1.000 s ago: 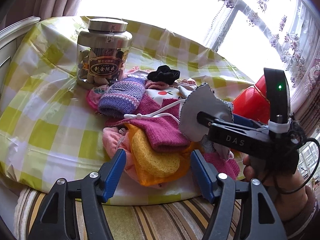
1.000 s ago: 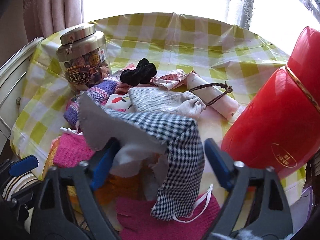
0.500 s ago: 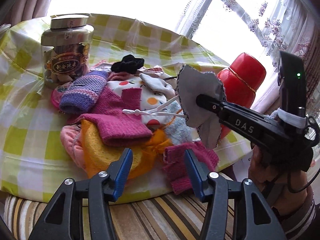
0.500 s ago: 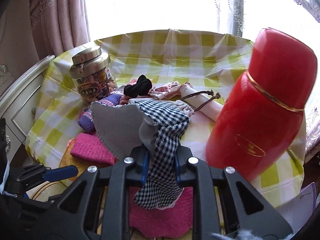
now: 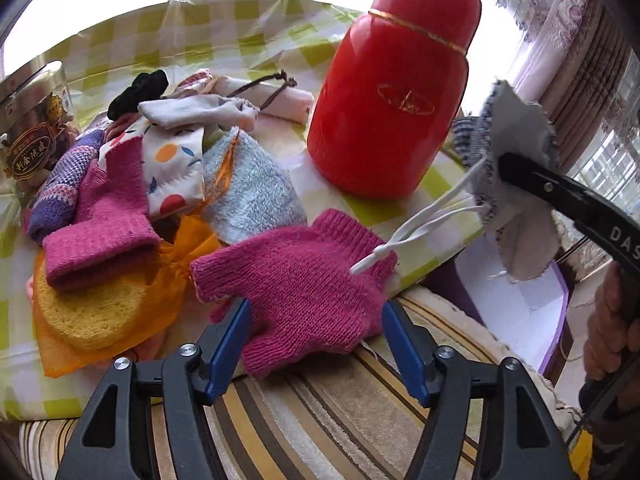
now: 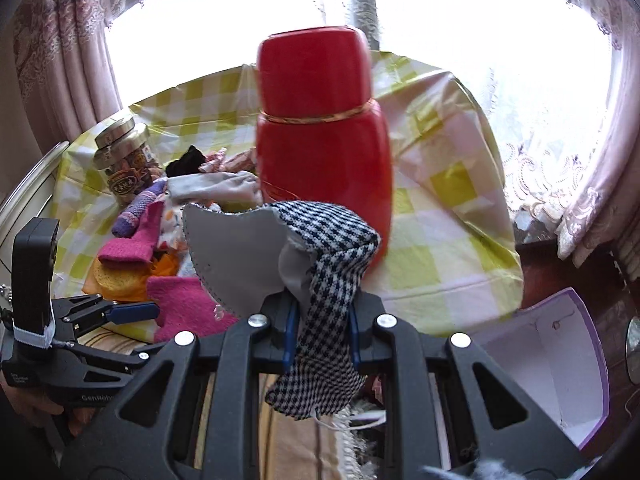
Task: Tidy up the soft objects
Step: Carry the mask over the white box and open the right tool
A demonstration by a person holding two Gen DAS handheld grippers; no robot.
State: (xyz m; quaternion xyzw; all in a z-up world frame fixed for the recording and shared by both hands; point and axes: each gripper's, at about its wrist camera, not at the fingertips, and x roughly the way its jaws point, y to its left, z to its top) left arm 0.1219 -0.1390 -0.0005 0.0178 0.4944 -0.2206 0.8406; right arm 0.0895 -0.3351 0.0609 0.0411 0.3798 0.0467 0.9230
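The right gripper (image 6: pixel 320 334) is clamped on the houndstooth face mask (image 6: pixel 320 320), holding it in the air beside the red flask (image 6: pixel 322 152). The left gripper (image 5: pixel 316 344) has just been opening; its jaws stand apart, straddling the pink knitted glove (image 5: pixel 304 280) at the edge of the checked tablecloth (image 5: pixel 240 28), pads not pressing it.

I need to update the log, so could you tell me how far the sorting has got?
Nothing looks sorted yet: the purple-edged box shows empty. In hand: the right tongs are clamped on the houndstooth mask; the left tongs stand open around a pink mitten. The pile beside the red flask remains.
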